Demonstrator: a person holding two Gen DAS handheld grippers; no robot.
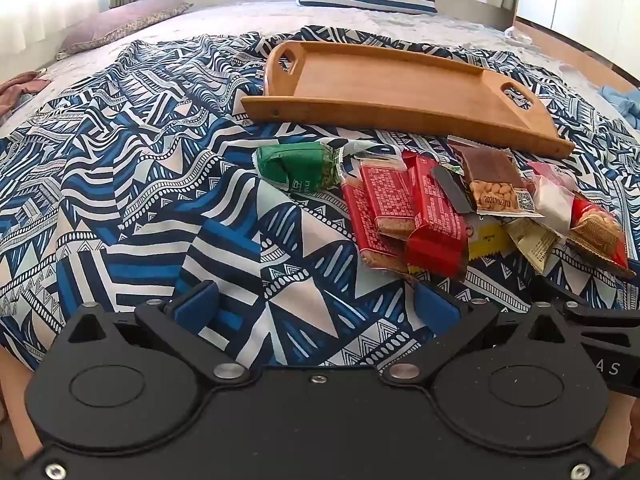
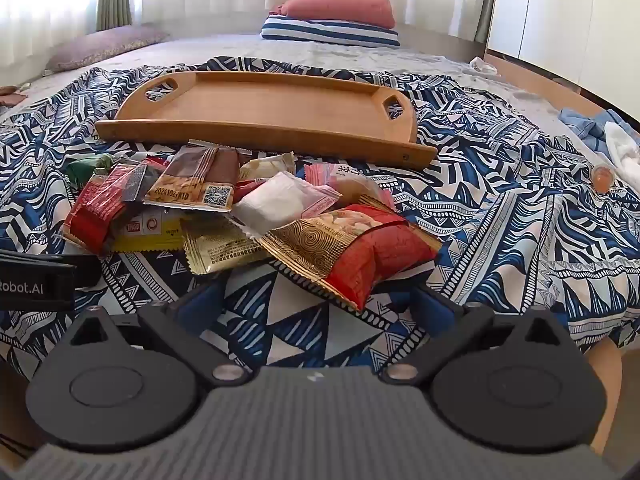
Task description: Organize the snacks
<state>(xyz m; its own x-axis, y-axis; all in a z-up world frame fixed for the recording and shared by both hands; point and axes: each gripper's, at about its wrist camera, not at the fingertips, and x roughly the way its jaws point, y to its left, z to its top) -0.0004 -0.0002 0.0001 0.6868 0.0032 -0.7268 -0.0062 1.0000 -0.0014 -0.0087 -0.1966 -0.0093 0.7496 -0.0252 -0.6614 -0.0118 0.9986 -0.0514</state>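
The left claw (image 1: 316,304) is held wide open with nothing between its blue fingers (image 1: 196,306), low over the patterned cloth (image 1: 140,184). The right claw (image 2: 316,304) is likewise spread wide and empty, its fingers partly hidden behind its own body.

Just beyond, the snack pile (image 2: 240,216) is seen at 12 o'clock from the right claw and at 1 o'clock from the left. Nearest the right claw, a red-and-gold bag (image 2: 360,252) is puffed and crinkly; it can be judged light, soft and slippery, best pinched at a crimped end seal rather than across its belly, where the contents might be crushed. The red bars (image 1: 400,208) look firmer and could be taken across their narrow sides. A green packet (image 1: 300,164) lies at the pile's 10 o'clock edge, a peanut packet (image 2: 200,184) on top, a white pouch (image 2: 276,200) beside it.

Farther off, at 12 o'clock, the wooden tray (image 2: 264,108) is set on the cloth just behind the pile, level as far as can be told. Nothing is held in it yet.
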